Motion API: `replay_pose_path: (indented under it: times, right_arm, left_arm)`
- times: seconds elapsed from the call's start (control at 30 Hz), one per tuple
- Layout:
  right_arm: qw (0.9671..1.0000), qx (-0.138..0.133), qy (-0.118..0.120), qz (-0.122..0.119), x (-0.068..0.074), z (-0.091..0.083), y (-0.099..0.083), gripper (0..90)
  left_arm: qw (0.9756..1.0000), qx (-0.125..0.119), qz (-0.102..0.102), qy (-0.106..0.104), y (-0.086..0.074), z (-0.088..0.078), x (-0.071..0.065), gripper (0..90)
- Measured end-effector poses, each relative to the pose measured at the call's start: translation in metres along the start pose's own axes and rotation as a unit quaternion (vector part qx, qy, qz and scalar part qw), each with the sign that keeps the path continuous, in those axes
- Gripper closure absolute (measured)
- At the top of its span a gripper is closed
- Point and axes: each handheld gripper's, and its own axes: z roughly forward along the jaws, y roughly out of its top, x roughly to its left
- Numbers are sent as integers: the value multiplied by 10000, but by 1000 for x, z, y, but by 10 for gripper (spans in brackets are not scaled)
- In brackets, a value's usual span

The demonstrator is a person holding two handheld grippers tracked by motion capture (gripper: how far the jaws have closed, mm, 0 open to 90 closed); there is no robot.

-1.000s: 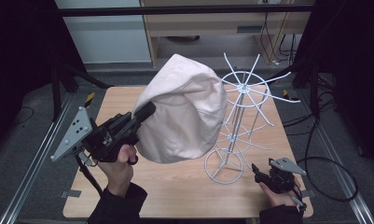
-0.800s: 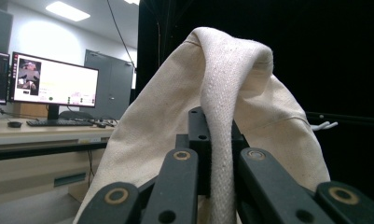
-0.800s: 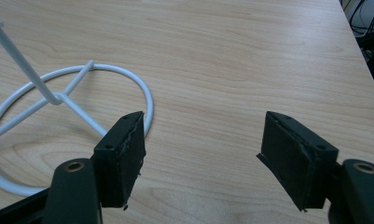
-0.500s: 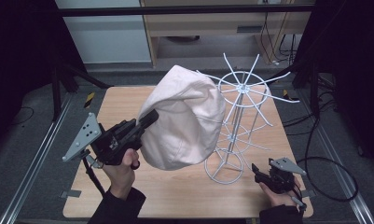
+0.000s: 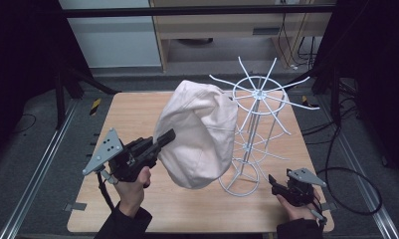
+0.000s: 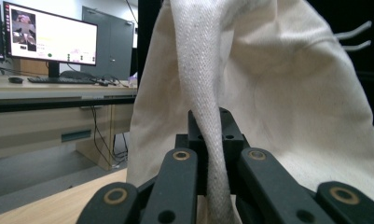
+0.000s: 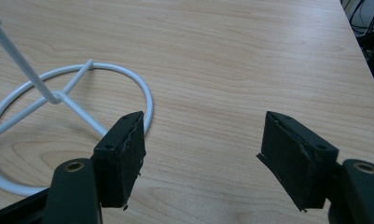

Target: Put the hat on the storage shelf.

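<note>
A person at a wooden tabletop point(image 5: 137, 107) holds a pale cream cloth cap point(image 5: 199, 134) in the left hand-held gripper point(image 5: 166, 137), whose jaws are pressed together on a folded band of the cap's fabric. In the left gripper view that band point(image 6: 201, 107) runs down between the black jaws while the rest of the cap billows above and to the right of them. Seen from the high view, the cap hangs in the air above the middle of the tabletop, just beside a white wire rack point(image 5: 254, 129) with spokes fanning out from its top; the cap's upper edge lies against or very near the spokes on the rack's left side. The rack's ring base point(image 7: 142, 93) stands on the tabletop. The right hand-held gripper point(image 7: 203, 156) rests low near the tabletop's front right corner, its jaws standing wide apart with nothing between them, the left jaw just beside the ring base.
</note>
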Motion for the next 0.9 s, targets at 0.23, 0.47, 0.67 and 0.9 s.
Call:
replay_pose_path:
  times: [0.23, 0.47, 0.67, 0.9]
  right_arm:
    - [10000, 3, 0, -1, 0, 0, 0, 306]
    - [10000, 5, 4, 2, 0, 0, 0, 305]
    - [10000, 9, 7, -1, 0, 0, 0, 305]
    - [10000, 19, 6, -3, 0, 0, 0, 303]
  left_arm:
    - [9995, 290, 108, -8, -9, 4, -3, 870]
    - [9980, 622, 99, -16, -15, 12, -4, 852]
    - [9971, 753, 111, -49, -21, 17, -6, 854]
    - [9958, 914, 96, -51, -25, 21, -7, 849]
